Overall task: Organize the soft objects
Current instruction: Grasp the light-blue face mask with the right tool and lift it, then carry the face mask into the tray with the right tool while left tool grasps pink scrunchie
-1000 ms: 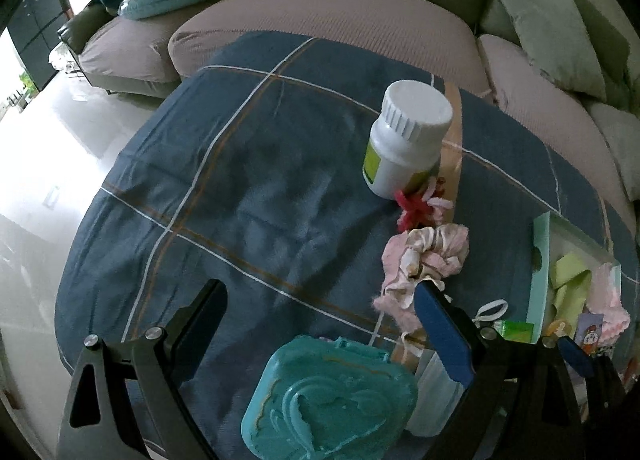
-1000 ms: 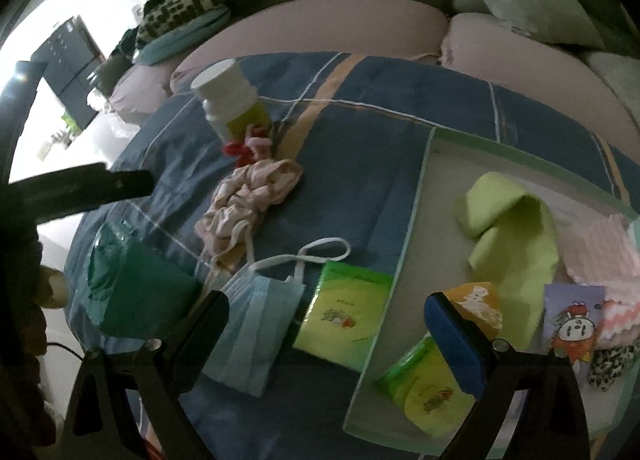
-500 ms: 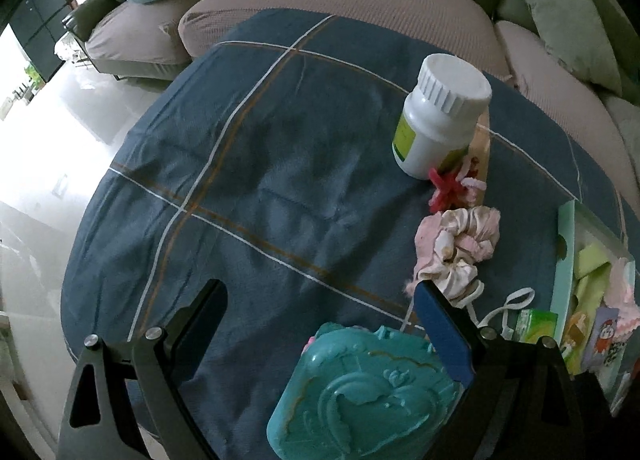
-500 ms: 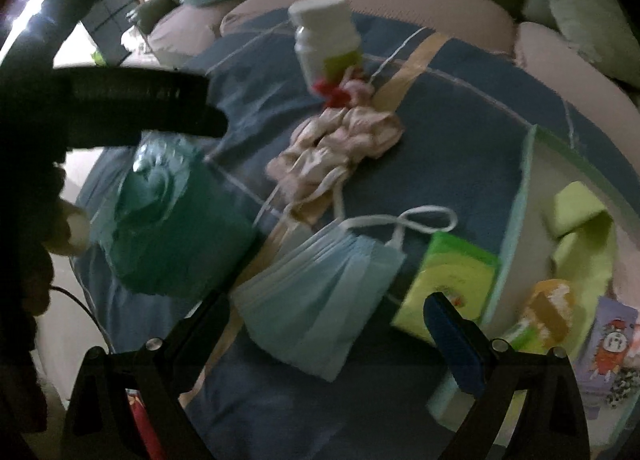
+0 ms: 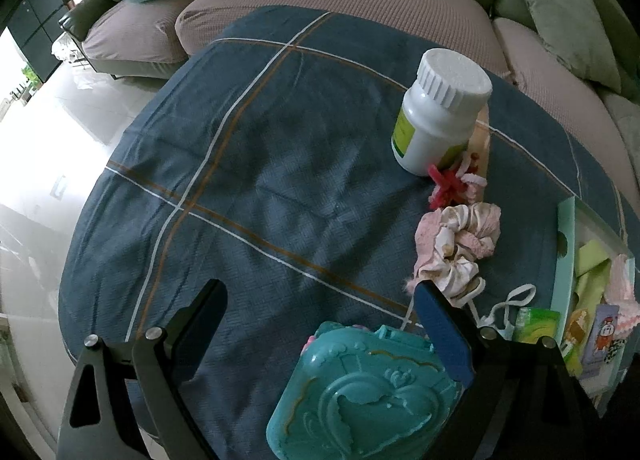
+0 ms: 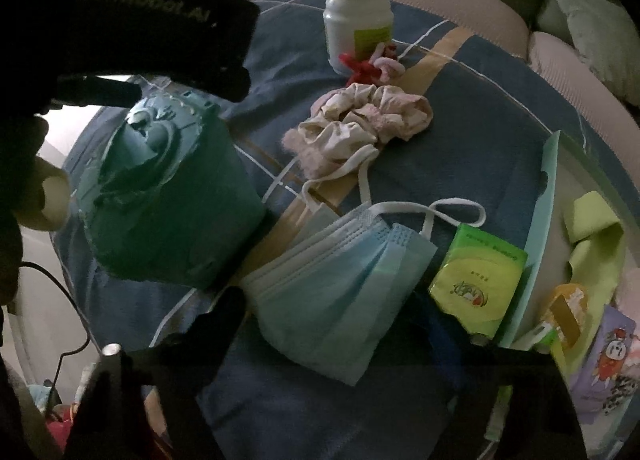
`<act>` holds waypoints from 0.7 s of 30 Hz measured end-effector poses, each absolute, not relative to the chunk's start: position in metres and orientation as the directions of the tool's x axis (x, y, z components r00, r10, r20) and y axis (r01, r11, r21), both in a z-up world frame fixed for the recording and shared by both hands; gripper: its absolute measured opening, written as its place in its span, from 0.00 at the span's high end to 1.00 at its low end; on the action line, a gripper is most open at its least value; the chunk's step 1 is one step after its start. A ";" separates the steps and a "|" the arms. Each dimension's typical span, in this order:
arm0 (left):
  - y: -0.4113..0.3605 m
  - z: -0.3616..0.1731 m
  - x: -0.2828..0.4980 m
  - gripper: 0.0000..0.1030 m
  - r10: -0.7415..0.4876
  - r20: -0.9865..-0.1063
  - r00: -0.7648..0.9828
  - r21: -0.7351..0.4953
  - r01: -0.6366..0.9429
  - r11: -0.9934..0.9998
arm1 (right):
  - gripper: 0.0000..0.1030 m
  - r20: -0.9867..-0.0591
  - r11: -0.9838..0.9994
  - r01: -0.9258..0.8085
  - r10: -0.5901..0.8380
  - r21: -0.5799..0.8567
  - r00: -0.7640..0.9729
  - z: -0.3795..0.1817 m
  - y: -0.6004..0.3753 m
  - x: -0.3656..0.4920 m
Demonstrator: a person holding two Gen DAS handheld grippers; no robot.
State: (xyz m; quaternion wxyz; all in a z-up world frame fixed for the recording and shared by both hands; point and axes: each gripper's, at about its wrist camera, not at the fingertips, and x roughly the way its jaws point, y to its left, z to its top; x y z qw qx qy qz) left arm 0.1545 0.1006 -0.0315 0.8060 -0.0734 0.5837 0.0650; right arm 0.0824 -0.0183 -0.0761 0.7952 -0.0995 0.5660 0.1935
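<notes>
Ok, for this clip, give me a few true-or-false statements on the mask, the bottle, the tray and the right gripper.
1. The blue face mask lies between the right gripper fingers, which are closing. True.
2. The white bottle lies on its side. False: it stands upright, cap on.
3. The green cloth is inside the tray. True.
4. The pink scrunchie is already in the tray. False: it lies on the blue cloth beside the bottle.
5. The left gripper grips the teal case. False: its fingers stand open.
</notes>
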 end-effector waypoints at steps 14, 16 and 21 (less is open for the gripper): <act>0.099 -0.028 0.155 0.08 0.002 -0.944 0.329 -0.066 -0.195 0.979 | 0.62 -0.905 0.927 -0.336 0.277 0.164 0.324 -0.071 -0.052 0.098; 0.098 -0.027 0.156 0.08 -0.005 -0.943 0.332 -0.072 -0.187 0.980 | 0.65 -0.897 0.928 -0.324 0.293 0.183 0.332 -0.069 -0.058 0.100; 0.091 -0.025 0.157 0.08 -0.018 -0.940 0.342 -0.079 -0.164 0.983 | 0.77 -0.878 0.924 -0.296 0.338 0.242 0.340 -0.067 -0.063 0.107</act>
